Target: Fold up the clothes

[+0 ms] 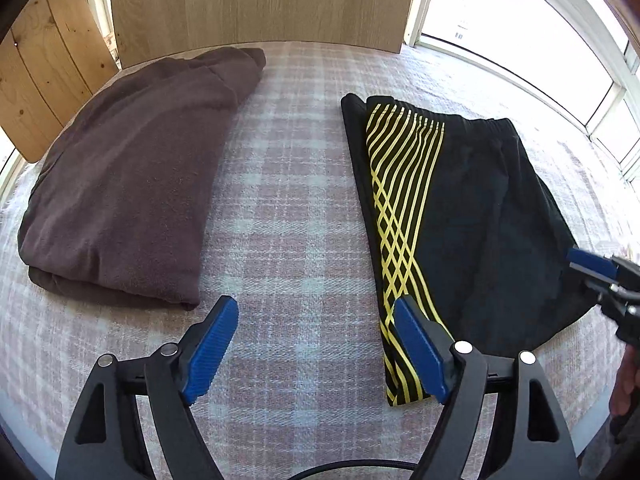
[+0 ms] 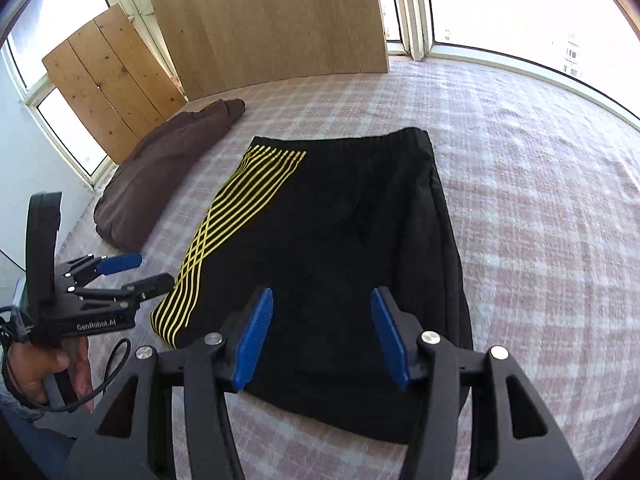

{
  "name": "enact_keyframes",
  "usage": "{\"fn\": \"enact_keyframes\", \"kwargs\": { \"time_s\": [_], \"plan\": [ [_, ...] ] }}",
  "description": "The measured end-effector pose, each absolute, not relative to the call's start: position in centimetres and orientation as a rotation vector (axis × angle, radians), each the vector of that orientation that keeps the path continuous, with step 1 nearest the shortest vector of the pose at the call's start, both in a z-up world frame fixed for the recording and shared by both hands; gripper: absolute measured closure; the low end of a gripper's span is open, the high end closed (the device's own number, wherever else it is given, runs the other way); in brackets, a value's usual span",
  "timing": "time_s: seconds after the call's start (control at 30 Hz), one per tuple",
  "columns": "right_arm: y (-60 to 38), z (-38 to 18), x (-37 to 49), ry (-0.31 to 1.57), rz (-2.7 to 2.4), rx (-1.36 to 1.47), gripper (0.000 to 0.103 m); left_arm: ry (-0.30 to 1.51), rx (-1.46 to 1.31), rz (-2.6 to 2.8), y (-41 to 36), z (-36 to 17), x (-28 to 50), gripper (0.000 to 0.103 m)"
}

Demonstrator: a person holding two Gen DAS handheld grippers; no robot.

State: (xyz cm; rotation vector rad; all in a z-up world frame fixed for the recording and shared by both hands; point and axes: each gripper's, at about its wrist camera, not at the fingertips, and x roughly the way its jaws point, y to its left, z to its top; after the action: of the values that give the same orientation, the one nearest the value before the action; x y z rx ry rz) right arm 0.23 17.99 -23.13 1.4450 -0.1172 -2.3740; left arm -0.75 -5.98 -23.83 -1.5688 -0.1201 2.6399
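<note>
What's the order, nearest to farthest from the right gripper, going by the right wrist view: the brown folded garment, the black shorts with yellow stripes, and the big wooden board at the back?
1. black shorts, directly under and ahead of the right gripper.
2. brown garment, farther off on the left.
3. wooden board, upright at the far edge.

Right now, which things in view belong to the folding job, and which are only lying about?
Belong to the job:
- black shorts with yellow stripes, lying flat
- folded brown fleece garment
- left gripper, jaws open and empty
- right gripper, jaws open above the shorts

Only lying about:
- pink plaid blanket underneath
- light wooden boards leaning at the windows
</note>
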Motion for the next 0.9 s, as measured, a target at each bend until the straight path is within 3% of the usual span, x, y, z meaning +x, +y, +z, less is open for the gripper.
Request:
{"fn": "enact_keyframes", "kwargs": {
  "time_s": [0.03, 0.2, 0.4, 0.63, 0.9],
  "plan": [
    [18.3, -24.0, 1.0, -0.116, -2.348, 1.487, 0.049, -0.135, -1.530, 2.640, -5.8, -23.4, -0.7, 0.024],
    [19.8, -23.5, 1.9, -0.179, -2.425, 1.447, 0.050, 0.144, -1.534, 2.614, -3.0, -25.2, -1.9, 0.024],
    [22.8, -21.7, 4.8, -0.178, -2.561, 1.461, 0.050, 0.083, -1.583, 2.655, -4.6, -25.2, -2.4, 0.023],
    [24.8, -23.2, 5.7, -0.364, -2.546, 1.535, 0.050, -0.140, -1.543, 2.644, -6.0, -24.0, -0.9, 0.023],
    [25.3, -24.8, 3.8, -0.545, -2.552, 1.547, 0.050, -0.059, -1.529, 2.607, -4.1, -24.0, 1.2, 0.023]
  ]
}}
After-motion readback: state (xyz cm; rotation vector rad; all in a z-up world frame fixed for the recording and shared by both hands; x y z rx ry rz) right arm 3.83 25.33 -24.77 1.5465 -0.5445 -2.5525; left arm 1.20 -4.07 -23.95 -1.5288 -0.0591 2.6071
